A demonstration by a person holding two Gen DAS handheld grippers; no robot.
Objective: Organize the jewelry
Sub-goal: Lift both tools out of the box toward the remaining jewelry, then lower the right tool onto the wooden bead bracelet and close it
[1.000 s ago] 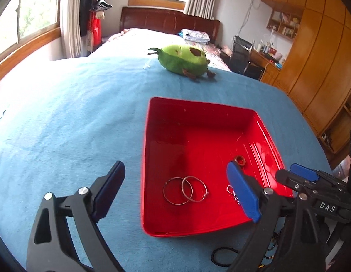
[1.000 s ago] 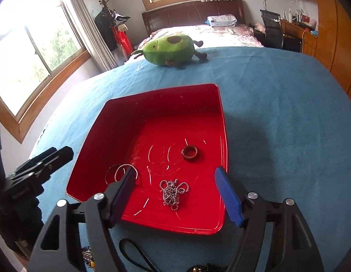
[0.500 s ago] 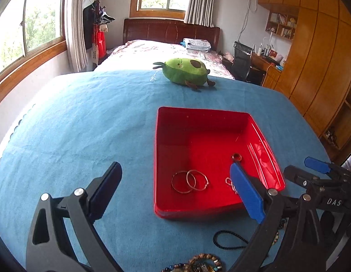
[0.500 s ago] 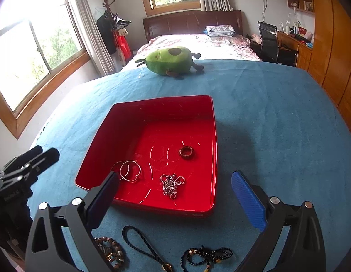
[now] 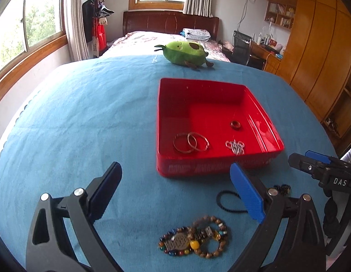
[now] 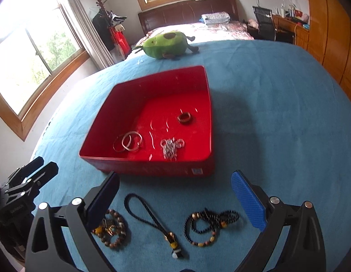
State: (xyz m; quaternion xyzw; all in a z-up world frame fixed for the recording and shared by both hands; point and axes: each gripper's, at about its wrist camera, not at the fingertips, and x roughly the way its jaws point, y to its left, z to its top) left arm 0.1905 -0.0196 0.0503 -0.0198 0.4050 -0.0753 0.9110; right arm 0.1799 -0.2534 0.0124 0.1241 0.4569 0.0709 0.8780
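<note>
A red tray sits on the blue cloth and holds two silver bangles, a silver chain and a brown ring. In front of it lie beaded bracelets, a black cord with a pendant and a dark bead string. My left gripper is open and empty above the bracelets. My right gripper is open and empty above the cord and the dark bead string.
A green avocado plush lies at the far edge of the blue cloth. A bed, a window and wooden wardrobes stand beyond. The other gripper shows at the right of the left wrist view and at the left of the right wrist view.
Both grippers have pulled back from over the tray toward me. The loose jewelry in front of the tray has come into view. Both stay open.
</note>
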